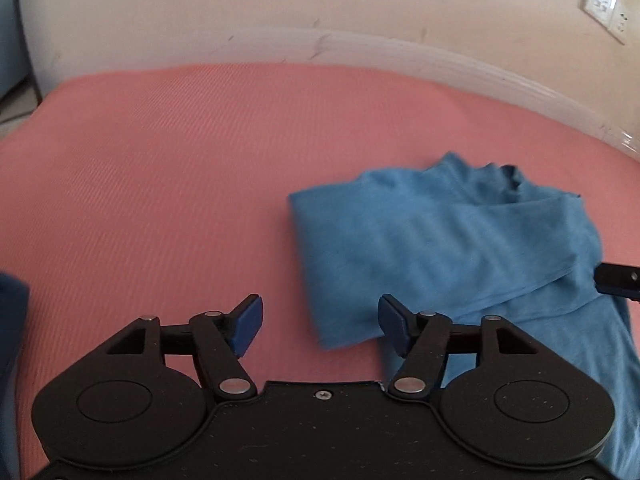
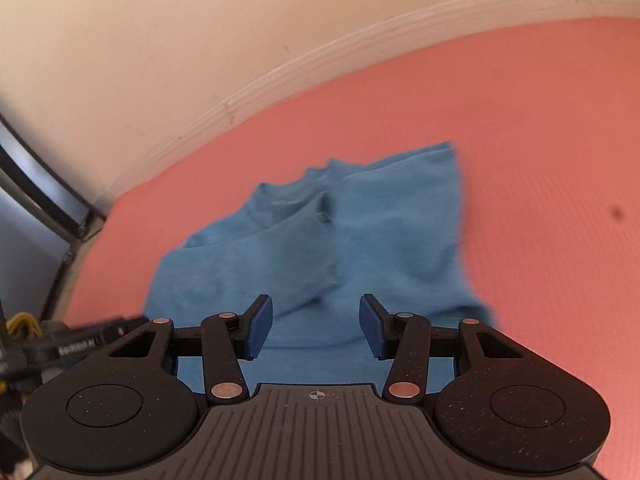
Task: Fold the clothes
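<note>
The only writing I can find is a small white label on the dark device (image 2: 76, 346) just left of my right claw, and it is too blurred to read.

My left claw (image 1: 320, 326) stands spread, with nothing between its blue pads (image 1: 248, 326); only the pink mat (image 1: 160, 160) shows in the gap. The near left corner of the blue shirt (image 1: 440, 236) lies just ahead of its right pad, and I cannot tell whether they touch. The shirt, partly folded, stretches ahead and to the right of this claw. A dark blue cloth (image 1: 12, 320) sits at the far left edge.

My right claw (image 2: 316, 326) is also parted, pinching nothing, hovering over the near part of the shirt (image 2: 320, 240), which runs forward from between the pads. Beyond the shirt the mat (image 2: 520, 140) meets a white baseboard (image 2: 280, 76) and a cream wall (image 2: 160, 40), with two outlets (image 1: 604, 10) far right of my left claw.
</note>
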`<state>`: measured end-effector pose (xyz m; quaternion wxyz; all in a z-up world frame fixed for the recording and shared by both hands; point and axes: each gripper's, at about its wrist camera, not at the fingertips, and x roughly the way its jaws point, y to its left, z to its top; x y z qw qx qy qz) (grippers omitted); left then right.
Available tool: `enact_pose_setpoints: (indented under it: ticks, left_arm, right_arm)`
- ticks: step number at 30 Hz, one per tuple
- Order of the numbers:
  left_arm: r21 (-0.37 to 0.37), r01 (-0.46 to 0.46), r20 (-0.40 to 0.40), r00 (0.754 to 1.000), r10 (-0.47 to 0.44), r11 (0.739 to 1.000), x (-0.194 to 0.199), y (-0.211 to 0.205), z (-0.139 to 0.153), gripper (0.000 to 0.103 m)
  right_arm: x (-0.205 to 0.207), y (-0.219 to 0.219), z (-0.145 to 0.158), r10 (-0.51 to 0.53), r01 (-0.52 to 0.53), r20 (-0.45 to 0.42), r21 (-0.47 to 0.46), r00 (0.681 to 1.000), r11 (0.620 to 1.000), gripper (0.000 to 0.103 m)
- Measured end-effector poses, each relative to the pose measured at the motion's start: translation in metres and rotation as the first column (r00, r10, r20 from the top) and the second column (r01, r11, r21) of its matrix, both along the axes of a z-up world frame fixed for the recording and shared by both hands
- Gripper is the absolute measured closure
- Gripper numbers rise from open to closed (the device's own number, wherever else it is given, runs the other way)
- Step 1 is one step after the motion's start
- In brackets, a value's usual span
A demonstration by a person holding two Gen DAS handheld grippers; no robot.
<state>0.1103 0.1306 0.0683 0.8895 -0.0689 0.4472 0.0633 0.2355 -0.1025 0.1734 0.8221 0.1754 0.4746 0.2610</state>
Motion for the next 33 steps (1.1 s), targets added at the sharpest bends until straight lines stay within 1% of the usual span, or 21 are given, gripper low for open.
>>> enact_pose_setpoints:
  ticks: [4,7,11,13,16,17,18,19,22,23,24,28,31,33]
  left_arm:
    - [-0.012,0.009,-0.010,1.000,-0.009,1.000,-0.008,0.013,-0.003,0.036]
    - [-0.037,0.009,-0.016,1.000,-0.010,0.999,-0.008,0.019,-0.006,0.034]
    - [-0.074,0.001,-0.028,1.000,-0.003,0.997,-0.008,0.026,-0.008,0.034]
    - [-0.081,-0.003,-0.033,0.999,0.001,0.997,-0.008,0.030,-0.010,0.034]
    - [-0.087,-0.011,-0.043,0.999,0.007,0.996,-0.008,0.034,-0.014,0.033]
    - [-0.091,-0.019,-0.046,0.999,0.015,0.996,-0.009,0.034,-0.015,0.033]
    - [-0.094,-0.028,-0.049,0.999,0.023,0.995,-0.009,0.035,-0.015,0.033]
    - [-0.097,-0.037,-0.051,0.998,0.032,0.995,-0.010,0.035,-0.015,0.033]
    - [-0.096,-0.048,-0.048,0.998,0.044,0.994,-0.012,0.035,-0.012,0.033]
    - [-0.093,-0.045,-0.047,0.998,0.041,0.995,-0.013,0.034,-0.011,0.033]
    - [-0.087,-0.043,-0.047,0.998,0.039,0.995,-0.013,0.033,-0.011,0.033]
    - [-0.081,-0.054,-0.048,0.998,0.050,0.995,-0.014,0.032,-0.010,0.033]
    - [-0.084,-0.052,-0.051,0.998,0.048,0.995,-0.011,0.030,-0.010,0.033]
    - [-0.085,-0.044,-0.049,0.998,0.040,0.995,-0.010,0.027,-0.009,0.033]
  right_arm:
    - [0.008,0.021,-0.016,0.004,-0.003,-0.052,0.022,0.999,1.000,0.059]
    - [0.013,0.028,-0.025,-0.022,0.025,-0.076,0.035,0.997,0.999,0.059]
    - [0.020,0.028,-0.032,-0.095,0.099,-0.075,0.056,0.993,0.993,0.059]
    - [0.024,0.027,-0.033,-0.131,0.137,-0.074,0.075,0.989,0.988,0.059]
    - [0.030,0.032,-0.038,-0.149,0.155,-0.069,0.100,0.986,0.983,0.059]
    - [0.032,0.033,-0.039,-0.149,0.156,-0.069,0.111,0.986,0.981,0.064]
    - [0.033,0.035,-0.040,-0.149,0.157,-0.070,0.123,0.986,0.980,0.075]
    - [0.035,0.035,-0.042,-0.156,0.165,-0.075,0.128,0.985,0.978,0.078]
    - [0.042,0.025,-0.047,-0.216,0.232,-0.109,0.157,0.970,0.960,0.086]
    - [0.044,0.021,-0.049,-0.237,0.257,-0.126,0.171,0.963,0.951,0.093]
    - [0.046,0.019,-0.051,-0.245,0.267,-0.140,0.175,0.959,0.948,0.097]
    - [0.049,0.028,-0.043,-0.194,0.219,-0.134,0.202,0.972,0.955,0.100]
    - [0.052,0.044,-0.020,-0.131,0.148,-0.084,0.246,0.988,0.958,0.100]
    - [0.054,0.047,0.003,-0.101,0.105,-0.030,0.300,0.994,0.948,0.100]
